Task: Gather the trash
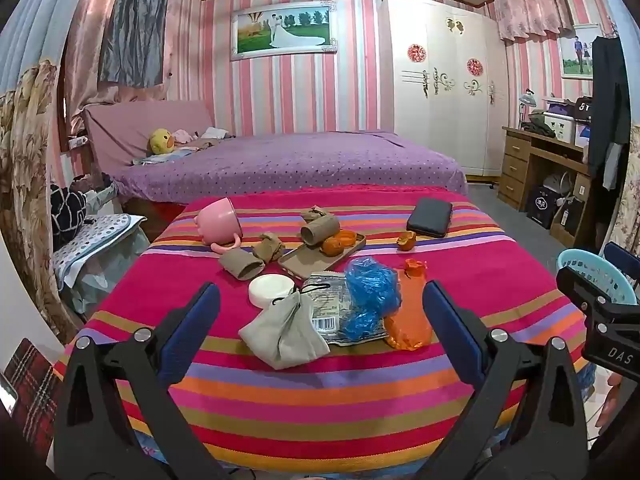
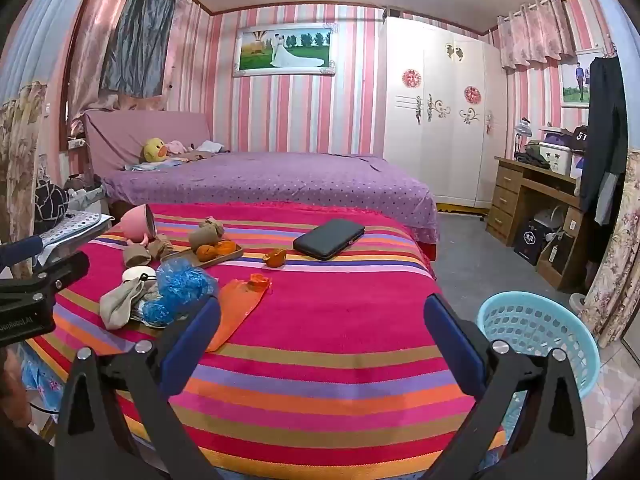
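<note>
Both left gripper (image 1: 320,312) and right gripper (image 2: 322,328) jaws apart, holding nothing. Orange peels (image 1: 338,242) in brown tray (image 1: 298,266); blue basket (image 2: 538,338) beside counter's (image 2: 340,320) right edge.

Crumpled blue plastic (image 1: 370,296), an orange bag (image 1: 408,312) and orange peels (image 1: 406,240) lie on the striped cloth; light-blue basket (image 2: 536,332) stands beside.

A table under a striped red, pink, orange and purple cloth (image 1: 460,300) fills the lower middle of both views. On it lie a tipped pink plastic mug (image 1: 218,220) at upper left, a brown tray (image 1: 304,264), a black flat case (image 1: 430,217) at upper right, a white round lid (image 1: 270,290), a grey cloth pouch (image 1: 286,330), crumpled blue plastic (image 1: 370,292) and an orange plastic bag (image 1: 408,320).
</note>
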`<state>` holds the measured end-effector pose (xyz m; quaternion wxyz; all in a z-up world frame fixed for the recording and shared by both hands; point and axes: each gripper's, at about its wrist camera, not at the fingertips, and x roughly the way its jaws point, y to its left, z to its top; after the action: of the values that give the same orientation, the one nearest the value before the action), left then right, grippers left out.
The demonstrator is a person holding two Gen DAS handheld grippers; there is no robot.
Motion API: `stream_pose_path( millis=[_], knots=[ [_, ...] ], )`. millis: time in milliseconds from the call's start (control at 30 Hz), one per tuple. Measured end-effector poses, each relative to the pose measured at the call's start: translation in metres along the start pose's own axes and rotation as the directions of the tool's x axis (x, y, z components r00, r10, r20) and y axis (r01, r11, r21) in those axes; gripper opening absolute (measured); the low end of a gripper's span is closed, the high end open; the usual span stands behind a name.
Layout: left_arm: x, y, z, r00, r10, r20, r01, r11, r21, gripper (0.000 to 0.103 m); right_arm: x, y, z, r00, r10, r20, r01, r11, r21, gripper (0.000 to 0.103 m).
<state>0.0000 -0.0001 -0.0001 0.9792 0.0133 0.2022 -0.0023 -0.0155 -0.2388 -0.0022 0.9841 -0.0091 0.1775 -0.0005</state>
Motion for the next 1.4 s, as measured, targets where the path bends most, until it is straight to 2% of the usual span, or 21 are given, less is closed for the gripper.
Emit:
stream_pose_path(
  millis=[1267, 1400],
  knots=[
    [-0.0016, -0.0025, 0.0004, 1.0, -0.004, -0.004, 0.004, 1.0, 0.006, 0.098, 0.0057, -0.005, -0.003, 1.0, -0.025, -0.001, 0.025, 1.0, 0.009, 0.099],
    [0.0009, 0.0057, 0.003, 1.0, -0.007, -0.001, 0.007, 1.0, 0.009, 0.098, 0.0058, -0.0046, -0.0028, 1.0, -0.025, -0.002, 0.025, 1.0, 0.007, 0.099]
  ],
)
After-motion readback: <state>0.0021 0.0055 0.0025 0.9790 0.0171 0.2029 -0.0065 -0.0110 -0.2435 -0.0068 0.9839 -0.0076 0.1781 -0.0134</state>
